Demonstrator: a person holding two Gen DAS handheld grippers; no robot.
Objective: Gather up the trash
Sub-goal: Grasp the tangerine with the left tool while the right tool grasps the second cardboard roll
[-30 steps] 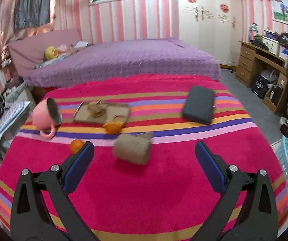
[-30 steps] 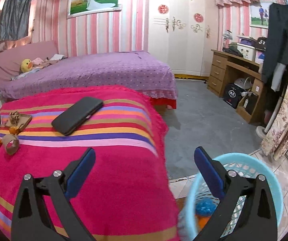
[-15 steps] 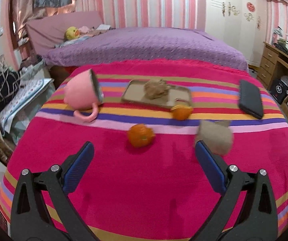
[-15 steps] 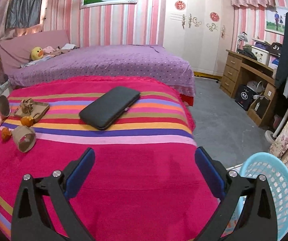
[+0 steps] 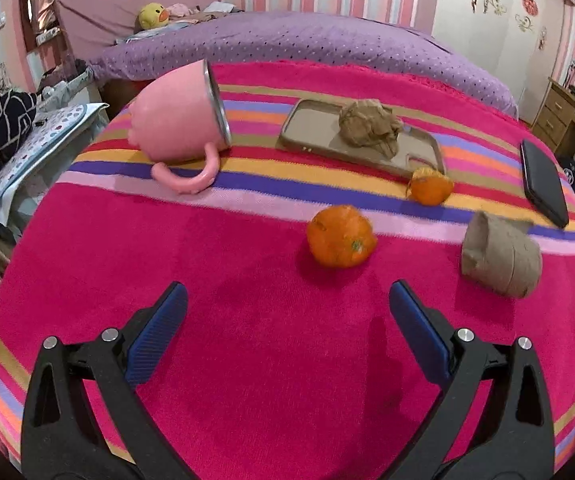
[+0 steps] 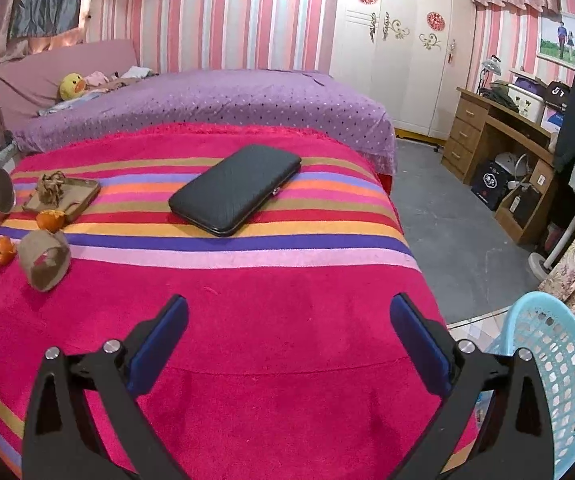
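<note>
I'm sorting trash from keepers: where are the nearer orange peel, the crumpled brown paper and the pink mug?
nearer orange peel (image 5: 341, 236), left wrist view, middle of its skin.
crumpled brown paper (image 5: 369, 126), left wrist view, centre of the wad.
pink mug (image 5: 175, 120), left wrist view, its side wall.

bed (image 5: 247, 360) with striped blanket carries: tipped pink mug (image 5: 179, 120), phone case (image 5: 419, 152), two oranges (image 5: 341, 236), paper cup (image 5: 499, 260), black wallet (image 6: 235, 188).

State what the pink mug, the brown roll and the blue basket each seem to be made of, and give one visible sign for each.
Mug: likely enamelled or coated metal, since the smooth pink body ends in a bare silvery rim.
Roll: cardboard or kraft paper, matte brown, with a dented, torn edge.
Basket: plastic, glossy light blue, with moulded lattice holes.
</note>
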